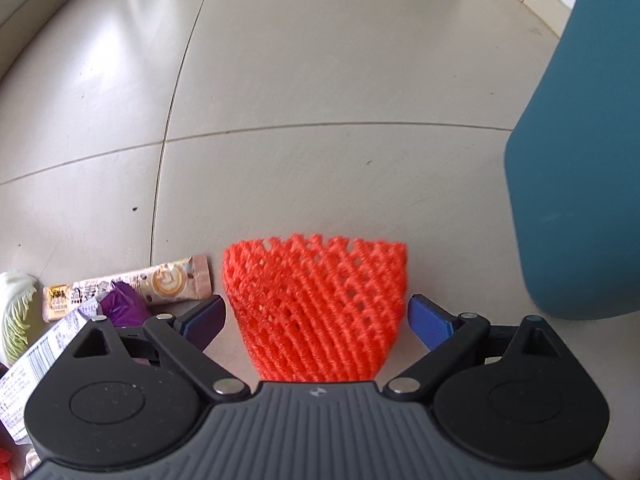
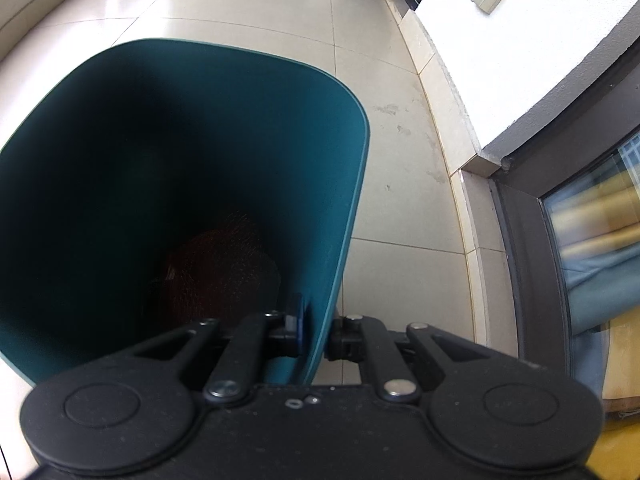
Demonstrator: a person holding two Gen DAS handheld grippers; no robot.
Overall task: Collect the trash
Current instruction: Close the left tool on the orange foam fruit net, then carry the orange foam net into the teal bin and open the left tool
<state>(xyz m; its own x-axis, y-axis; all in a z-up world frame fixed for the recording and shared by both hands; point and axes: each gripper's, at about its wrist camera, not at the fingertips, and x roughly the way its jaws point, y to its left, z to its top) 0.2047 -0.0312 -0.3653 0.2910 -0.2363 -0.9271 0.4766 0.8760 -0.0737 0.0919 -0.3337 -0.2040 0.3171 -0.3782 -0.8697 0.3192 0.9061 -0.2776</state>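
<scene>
Two wrist views covered the moment. In the left wrist view, going from the left edge: a pale leafy vegetable scrap (image 1: 16,312) lay at the lower left of the frame, next to a white printed wrapper (image 1: 36,372) that ran under the gripper's body. Just right of these sat a coffee sachet (image 1: 132,286) with a crumpled purple wrapper (image 1: 122,306) touching its lower edge. At the lower centre, the left gripper (image 1: 316,316) stood spread wide, its blue pads (image 1: 430,320) on either side of an orange foam net (image 1: 316,308) that lay on the beige floor tiles (image 1: 320,80). The net sat between the pads; neither pad could be seen pressing on it, though the right one stood very close to its edge. Along the right edge of the frame rose the outer wall of the teal bin (image 1: 580,180), near the net but apart from it.

In the right wrist view, the bin (image 2: 200,92) filled the left and centre of the frame, seen from above, with a dark reddish net-like shape (image 2: 216,272) dim at its bottom. At the lower centre, the right gripper (image 2: 316,332) was clenched on the bin's rim, one pad inside the wall and one outside. To the right were floor tiles, then a white wall (image 2: 520,60) and a dark window frame (image 2: 520,240) at the right edge.
</scene>
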